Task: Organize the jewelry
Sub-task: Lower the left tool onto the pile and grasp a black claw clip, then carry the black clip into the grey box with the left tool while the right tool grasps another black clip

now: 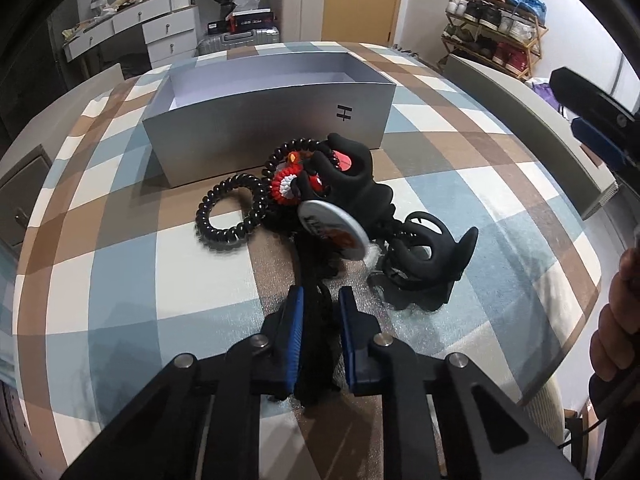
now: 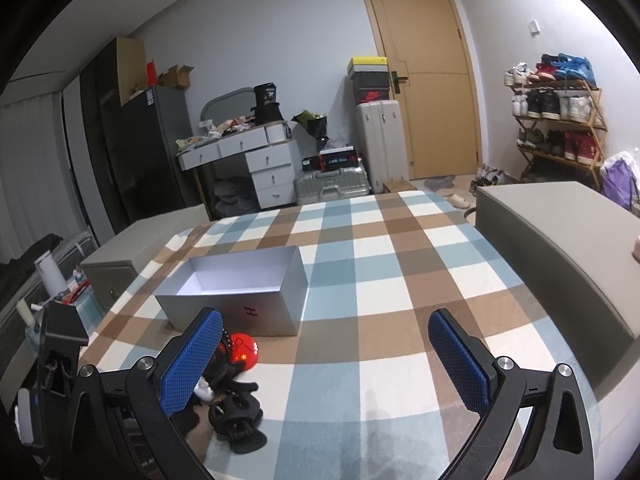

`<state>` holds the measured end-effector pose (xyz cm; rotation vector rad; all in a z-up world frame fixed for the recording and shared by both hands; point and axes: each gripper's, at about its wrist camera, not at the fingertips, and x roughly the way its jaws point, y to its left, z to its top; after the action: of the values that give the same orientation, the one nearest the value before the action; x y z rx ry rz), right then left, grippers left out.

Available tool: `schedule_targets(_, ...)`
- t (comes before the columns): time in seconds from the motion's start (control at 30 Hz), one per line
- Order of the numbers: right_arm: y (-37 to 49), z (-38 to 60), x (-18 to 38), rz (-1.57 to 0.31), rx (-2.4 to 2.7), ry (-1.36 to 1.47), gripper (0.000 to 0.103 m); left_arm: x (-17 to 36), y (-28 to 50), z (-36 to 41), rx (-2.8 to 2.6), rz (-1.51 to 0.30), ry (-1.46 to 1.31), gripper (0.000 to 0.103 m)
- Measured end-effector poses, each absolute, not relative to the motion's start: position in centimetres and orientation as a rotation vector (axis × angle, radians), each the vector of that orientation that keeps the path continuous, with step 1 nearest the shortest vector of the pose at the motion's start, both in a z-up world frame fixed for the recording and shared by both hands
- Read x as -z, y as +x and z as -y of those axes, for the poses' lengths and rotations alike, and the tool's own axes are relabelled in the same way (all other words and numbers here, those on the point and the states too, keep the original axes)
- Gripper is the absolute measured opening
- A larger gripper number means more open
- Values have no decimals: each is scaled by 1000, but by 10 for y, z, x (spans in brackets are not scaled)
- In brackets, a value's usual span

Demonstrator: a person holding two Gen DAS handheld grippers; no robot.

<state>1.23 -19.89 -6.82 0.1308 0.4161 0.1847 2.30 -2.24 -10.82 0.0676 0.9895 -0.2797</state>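
Left wrist: left tool (image 1: 322, 300) clenched on black strap (image 1: 316, 280), hair claws (image 1: 424, 264) beside, silver box (image 1: 268, 128) beyond; right tool (image 2: 324, 364) released

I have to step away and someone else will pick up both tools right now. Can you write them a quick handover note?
Left tool: shut on a black strap or tassel that leads up into the pile of accessories; nothing lifted yet.
Right tool: open, empty, hovering over the checked tablecloth right of the pile.
Things: black spiral hair ties, large black claw clips, a round badge and a red-and-white ornament lie heaped in front of the silver box.
Done: nothing visible in the box so far.
Left: move every piece from the pile into the box.
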Motion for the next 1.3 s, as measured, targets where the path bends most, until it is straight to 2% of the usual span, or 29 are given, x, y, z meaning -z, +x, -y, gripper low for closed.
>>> schedule_targets(0.13,11,197,69,-422,-207,127,103,106,23,22,298,-988,56,9)
schedule_targets(0.57,14,194,82,-494,-309,152,103,93,15,13,312,-956,48,9)
schedule_targets(0.93,19,175,114,-623,-454,155,103,80,10,-9,275,-916,2,9)
schedule_targets(1.13,23,157,123,-676,-517,127,99,72,8,-18,259,-891,-20,9)
schedule_targets(1.2,25,149,128,-710,-548,105,89,71,8,-21,255,-890,-27,9)
schedule_targets(1.3,27,143,132,-739,-552,88,83,70,10,-25,251,-886,-39,9)
